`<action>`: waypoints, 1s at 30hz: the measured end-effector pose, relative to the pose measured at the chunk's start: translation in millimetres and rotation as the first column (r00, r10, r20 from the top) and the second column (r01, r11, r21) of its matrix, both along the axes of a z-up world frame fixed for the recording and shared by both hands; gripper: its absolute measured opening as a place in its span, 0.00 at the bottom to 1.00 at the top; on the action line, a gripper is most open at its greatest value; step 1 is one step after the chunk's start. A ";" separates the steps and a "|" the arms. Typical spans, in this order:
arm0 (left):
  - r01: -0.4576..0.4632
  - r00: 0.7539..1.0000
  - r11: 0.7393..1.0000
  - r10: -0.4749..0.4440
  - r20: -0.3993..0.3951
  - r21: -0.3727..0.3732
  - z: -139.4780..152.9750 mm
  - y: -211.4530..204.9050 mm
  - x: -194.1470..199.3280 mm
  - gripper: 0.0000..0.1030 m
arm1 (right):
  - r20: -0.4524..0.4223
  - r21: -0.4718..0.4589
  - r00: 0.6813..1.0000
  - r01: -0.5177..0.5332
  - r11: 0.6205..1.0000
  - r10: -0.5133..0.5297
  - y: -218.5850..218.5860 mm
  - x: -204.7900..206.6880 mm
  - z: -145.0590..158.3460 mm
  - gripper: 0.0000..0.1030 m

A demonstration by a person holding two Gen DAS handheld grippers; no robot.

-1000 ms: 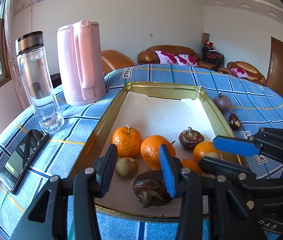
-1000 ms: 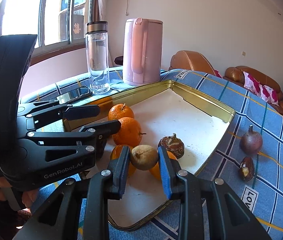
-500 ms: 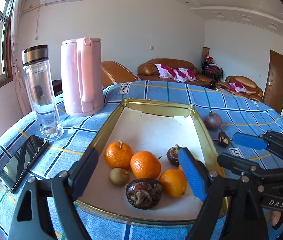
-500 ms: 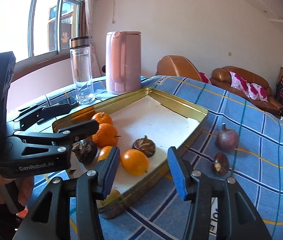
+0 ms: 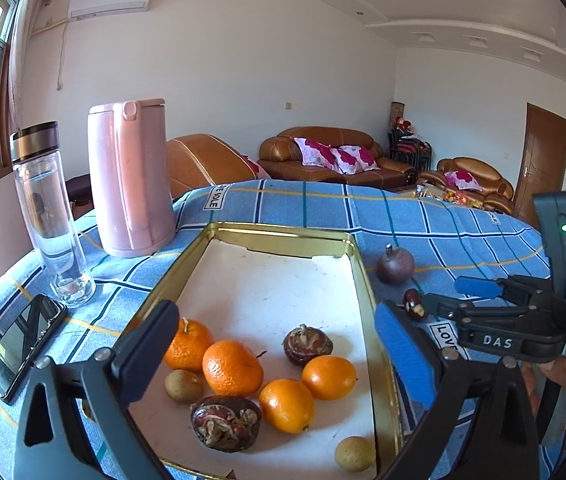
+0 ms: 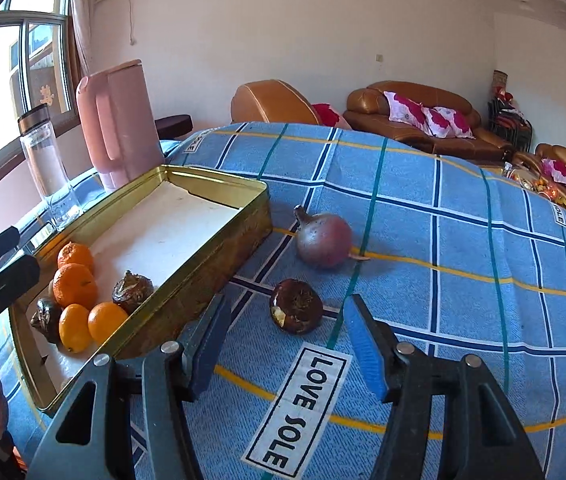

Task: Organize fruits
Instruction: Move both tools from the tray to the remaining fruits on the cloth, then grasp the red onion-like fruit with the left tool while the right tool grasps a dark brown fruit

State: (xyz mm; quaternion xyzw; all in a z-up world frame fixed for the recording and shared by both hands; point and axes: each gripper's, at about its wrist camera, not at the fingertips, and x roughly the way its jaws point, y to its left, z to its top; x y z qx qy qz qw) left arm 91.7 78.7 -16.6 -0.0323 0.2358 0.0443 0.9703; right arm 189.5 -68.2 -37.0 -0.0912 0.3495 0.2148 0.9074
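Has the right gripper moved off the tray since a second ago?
Yes. The right gripper has swung right, away from the tray; it is now over the cloth, jaws open, facing the dark fruit.

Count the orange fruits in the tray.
4, all at the tray's near end: back-left orange, middle orange, front orange, right orange. None looks hidden.

Blue plaid tablecloth (image 6: 463,240) — gold tray (image 5: 187,276), orange mandarins (image 5: 231,368), pink kettle (image 5: 129,180).
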 end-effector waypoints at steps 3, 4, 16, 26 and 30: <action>-0.004 1.000 1.000 0.004 -0.006 -0.013 3.6 -0.1 7.9 0.98 | -0.055 0.012 0.998 -0.003 1.000 0.004 7.3 16.8 -8.9 0.59; -0.010 1.000 1.000 0.010 -0.009 -0.017 4.8 0.4 9.9 0.98 | -0.076 0.010 0.997 0.005 1.000 -0.004 9.4 21.7 -12.9 0.59; 0.033 0.999 0.999 -0.032 -0.017 0.031 18.0 -51.7 42.0 1.00 | -0.071 -0.044 0.997 0.041 0.998 -0.044 -14.1 38.1 -22.5 0.38; 0.055 0.988 0.996 -0.044 -0.147 0.069 -4.6 -134.2 132.1 1.00 | 0.047 -0.044 0.971 0.238 0.970 -0.236 -97.1 52.1 -3.7 0.38; 0.060 0.978 0.996 -0.046 -0.202 0.062 -18.9 -149.5 166.1 0.99 | 0.045 -0.004 0.963 0.266 0.964 -0.266 -113.4 51.8 -0.3 0.38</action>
